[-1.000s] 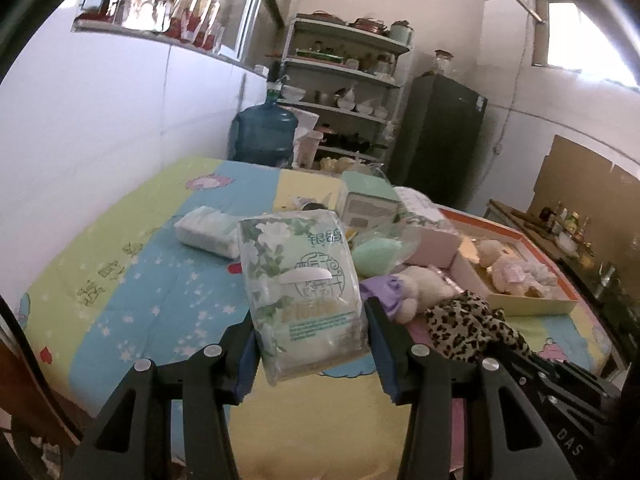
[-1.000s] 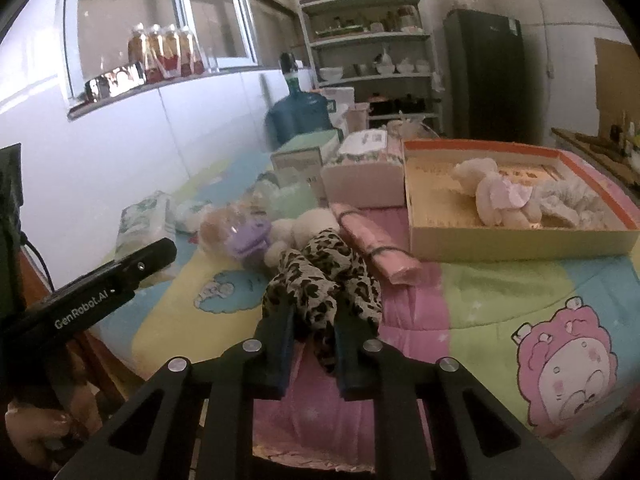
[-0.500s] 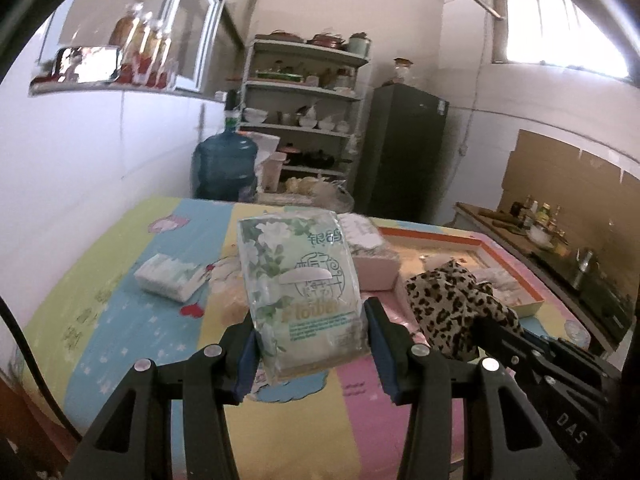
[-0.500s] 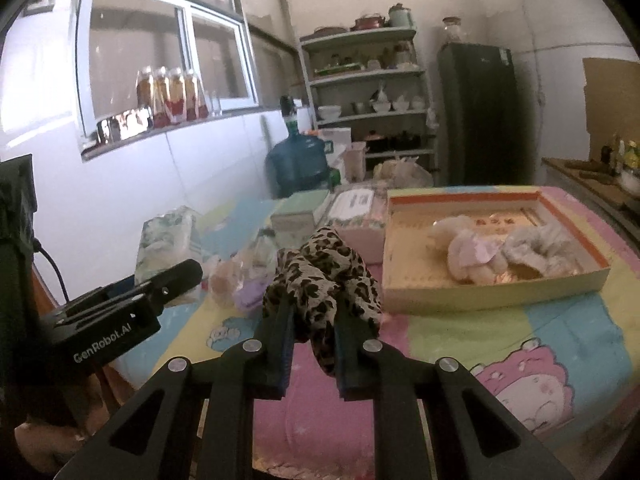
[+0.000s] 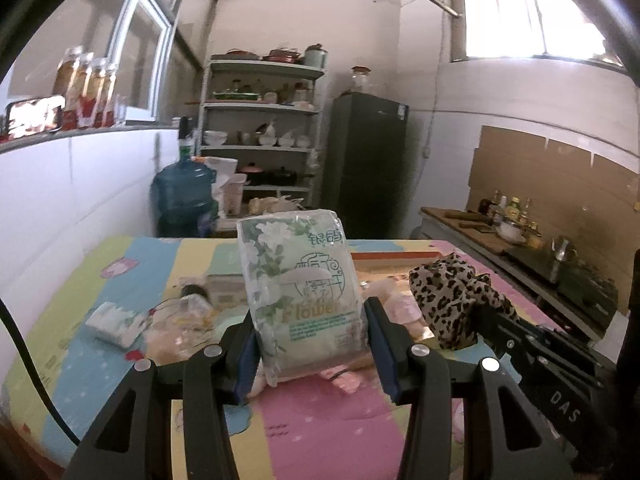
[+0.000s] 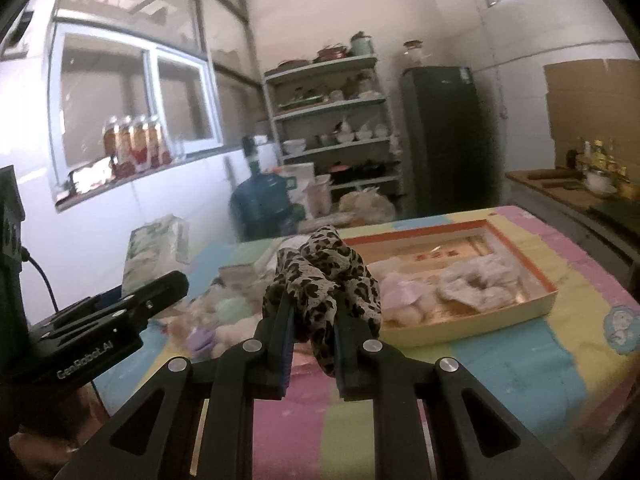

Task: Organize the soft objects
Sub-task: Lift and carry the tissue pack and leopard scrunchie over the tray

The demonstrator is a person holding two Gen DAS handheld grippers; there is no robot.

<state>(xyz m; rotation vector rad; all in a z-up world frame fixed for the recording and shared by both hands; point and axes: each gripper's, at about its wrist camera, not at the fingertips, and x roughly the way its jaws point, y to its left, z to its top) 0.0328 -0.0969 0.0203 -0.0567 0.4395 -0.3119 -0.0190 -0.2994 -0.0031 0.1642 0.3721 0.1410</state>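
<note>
Clamping an upright tissue pack point(image 5: 303, 296) between the left gripper point(image 5: 311, 346) fingers, and pinching a leopard-print scrunchie point(image 6: 323, 286) between the right gripper point(image 6: 313, 334) fingers, both raised above the desk point(image 6: 500, 368), cardboard tray point(image 6: 472, 330) just beyond

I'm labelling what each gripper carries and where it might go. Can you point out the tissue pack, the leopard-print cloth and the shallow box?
tissue pack point(image 5: 304, 292), left wrist view, middle of its printed front.
leopard-print cloth point(image 6: 320, 280), right wrist view, bunched fabric above the jaws.
shallow box point(image 6: 472, 322), right wrist view, its near cream wall.
</note>
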